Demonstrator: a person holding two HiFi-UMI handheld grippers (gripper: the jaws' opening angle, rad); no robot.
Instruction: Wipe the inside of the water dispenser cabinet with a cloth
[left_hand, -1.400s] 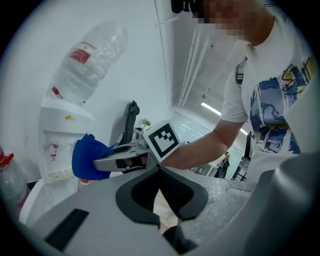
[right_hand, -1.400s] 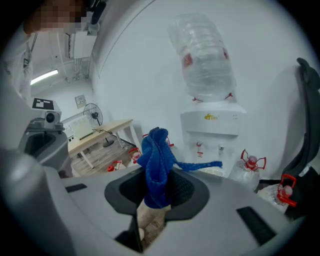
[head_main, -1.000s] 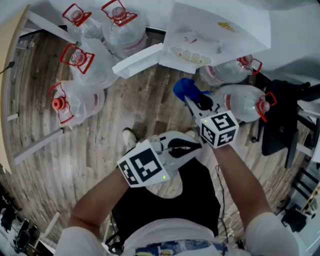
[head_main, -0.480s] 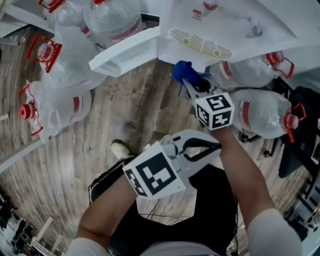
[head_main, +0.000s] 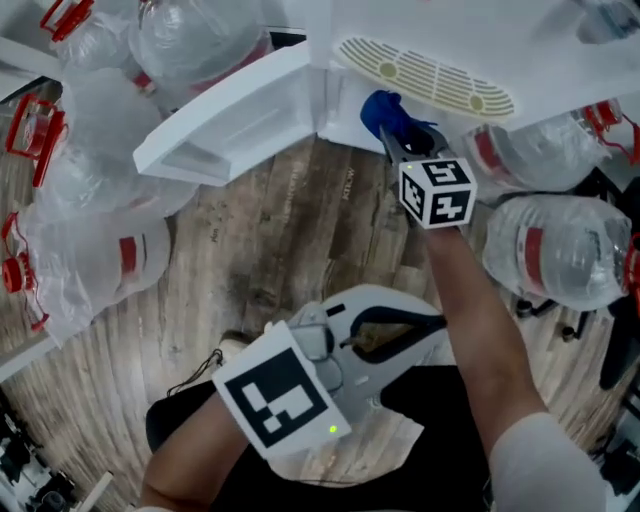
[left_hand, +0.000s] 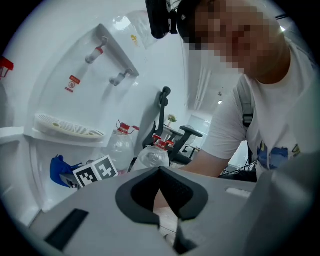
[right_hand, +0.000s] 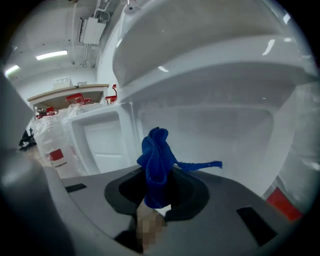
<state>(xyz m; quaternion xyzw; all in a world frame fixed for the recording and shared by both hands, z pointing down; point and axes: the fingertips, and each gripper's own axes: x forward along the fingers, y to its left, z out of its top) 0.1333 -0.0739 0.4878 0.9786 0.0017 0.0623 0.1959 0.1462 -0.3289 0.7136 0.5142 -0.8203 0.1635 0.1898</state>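
Cabinet (right_hand: 215, 125) of a white water dispenser, door (head_main: 230, 120) swung wide. At its mouth the right tool (head_main: 403, 143) grips a bunched blue cloth (head_main: 384, 110); the left tool (head_main: 436, 326), jaws closed on nothing, hangs well back from it.

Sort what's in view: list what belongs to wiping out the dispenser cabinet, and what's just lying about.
Part of the job:
- blue cloth, clamped in the right gripper
- water dispenser cabinet
- its open door

Just lying about:
- water bottles on the floor
- office chair
- left gripper, shut and empty
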